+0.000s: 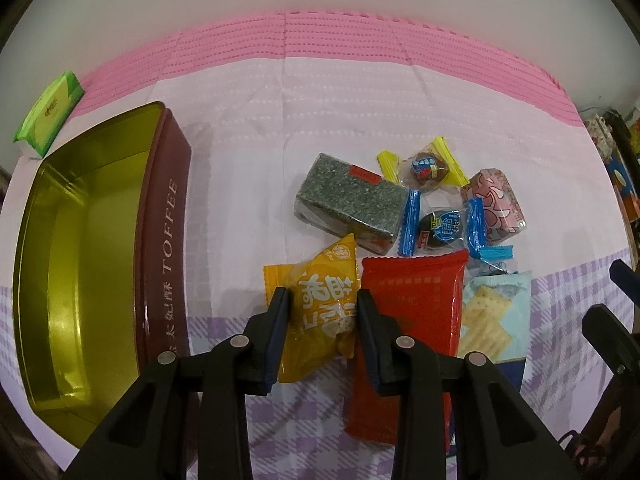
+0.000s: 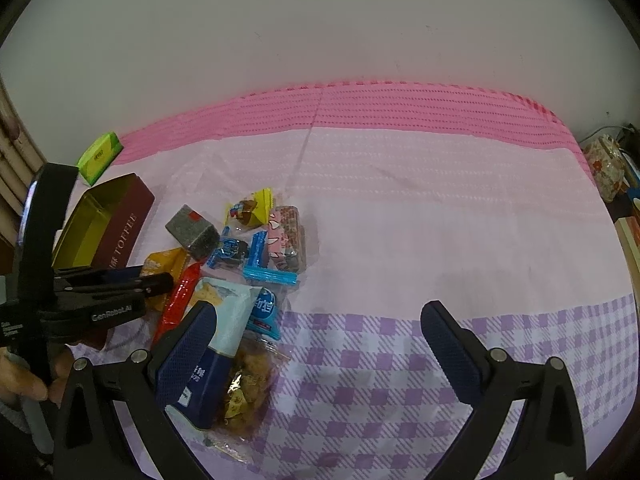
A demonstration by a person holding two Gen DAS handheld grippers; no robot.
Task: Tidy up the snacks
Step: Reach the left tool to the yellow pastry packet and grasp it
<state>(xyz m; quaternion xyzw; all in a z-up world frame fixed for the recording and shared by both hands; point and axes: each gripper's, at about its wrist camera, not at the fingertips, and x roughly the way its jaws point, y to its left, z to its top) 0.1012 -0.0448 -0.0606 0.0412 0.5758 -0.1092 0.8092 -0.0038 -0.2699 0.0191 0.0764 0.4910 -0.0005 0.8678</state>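
An orange snack packet (image 1: 320, 288) lies on the cloth with my left gripper (image 1: 322, 300) shut on it, one pad pressing each side. An open gold-lined toffee tin (image 1: 92, 240) stands just left of it. A red packet (image 1: 416, 304), a green seaweed block (image 1: 352, 196), a cracker packet (image 1: 492, 320), a pink packet (image 1: 496, 204) and wrapped candies (image 1: 430, 168) cluster to the right. My right gripper (image 2: 320, 312) is open over the checked cloth with nothing between its fingers. Its left finger (image 2: 192, 340) stands in front of the cracker packet (image 2: 228, 312). The left gripper (image 2: 156, 280) shows at the left.
A green tissue pack (image 1: 48, 120) lies behind the tin near the wall. A clear bag of fried snacks (image 2: 248, 384) sits below the cracker packet. Boxes and clutter (image 2: 608, 164) stand past the table's right edge. A hand (image 2: 24, 380) holds the left gripper's handle.
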